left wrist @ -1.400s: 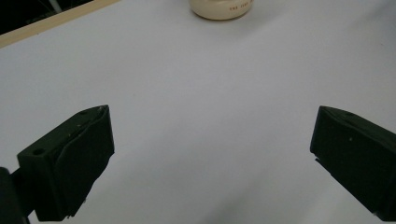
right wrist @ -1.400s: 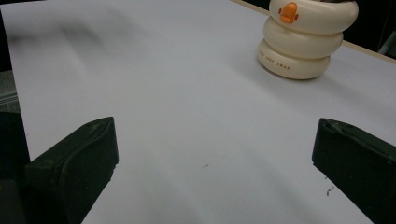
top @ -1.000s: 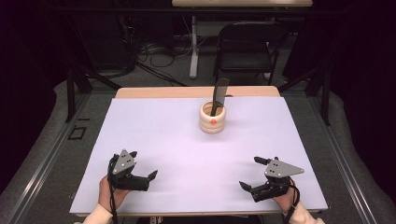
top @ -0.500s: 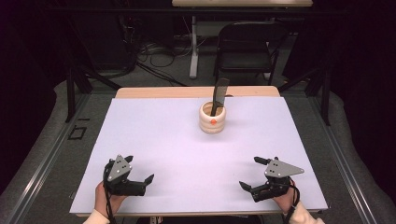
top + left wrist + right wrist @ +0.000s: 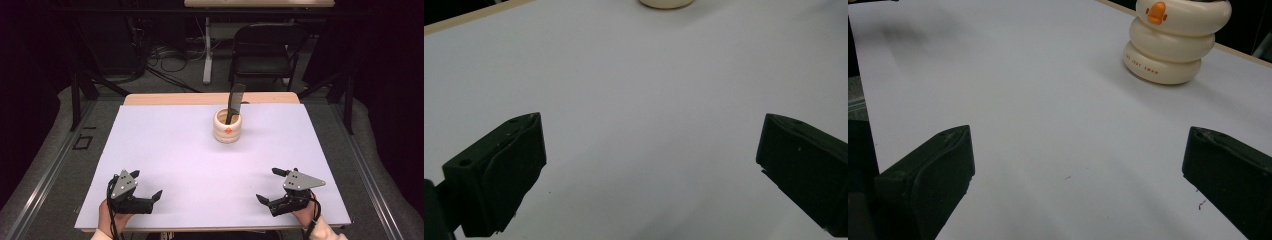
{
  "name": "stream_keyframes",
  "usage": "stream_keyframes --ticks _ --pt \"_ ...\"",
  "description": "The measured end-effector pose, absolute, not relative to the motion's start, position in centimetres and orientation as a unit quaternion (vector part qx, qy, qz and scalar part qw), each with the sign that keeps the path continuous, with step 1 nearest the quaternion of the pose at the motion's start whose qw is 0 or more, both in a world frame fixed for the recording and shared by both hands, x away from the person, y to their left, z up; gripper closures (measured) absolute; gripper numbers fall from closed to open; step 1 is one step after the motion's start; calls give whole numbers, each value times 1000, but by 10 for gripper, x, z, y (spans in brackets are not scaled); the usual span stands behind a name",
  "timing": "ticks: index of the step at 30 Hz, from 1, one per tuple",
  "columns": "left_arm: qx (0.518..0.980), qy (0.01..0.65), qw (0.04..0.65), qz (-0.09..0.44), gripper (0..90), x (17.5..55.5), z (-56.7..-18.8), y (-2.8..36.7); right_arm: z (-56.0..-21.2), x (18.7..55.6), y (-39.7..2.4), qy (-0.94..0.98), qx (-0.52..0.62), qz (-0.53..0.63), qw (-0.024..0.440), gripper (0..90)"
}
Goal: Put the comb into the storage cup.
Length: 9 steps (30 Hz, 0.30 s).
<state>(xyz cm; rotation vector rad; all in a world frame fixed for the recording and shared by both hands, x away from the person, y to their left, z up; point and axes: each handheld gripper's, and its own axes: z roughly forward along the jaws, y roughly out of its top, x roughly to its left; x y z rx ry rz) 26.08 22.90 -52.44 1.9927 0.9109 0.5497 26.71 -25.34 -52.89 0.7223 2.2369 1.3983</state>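
A cream holder (image 5: 227, 127) made of stacked rings, with an orange beak on its front, stands at the middle back of the white table (image 5: 175, 150). A dark flat tool (image 5: 235, 102) stands upright in it. My left gripper (image 5: 146, 184) rests open near the front left edge, nothing between its fingers. My right gripper (image 5: 268, 184) is open near the front right edge, also holding nothing. The right gripper view shows the holder (image 5: 1173, 42) far ahead at upper right of the right gripper (image 5: 1078, 170). In the left gripper view the holder's base (image 5: 666, 3) sits far beyond the left gripper (image 5: 649, 165).
A strip of bare wood (image 5: 210, 98) runs along the table's far edge. Beyond it stand a dark folding chair (image 5: 267, 50) and cables on the floor (image 5: 165, 55). Wide white surface lies between both grippers and the holder.
My left gripper has slid a little to the left and toward the near edge. The right gripper, holder and tool have not moved.
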Motion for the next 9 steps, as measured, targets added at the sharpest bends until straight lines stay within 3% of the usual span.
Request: stream_keyframes --ticks 9 --pt "798 365 428 216 0 263 -525 230 -529 267 -254 801 257 501 202 0"
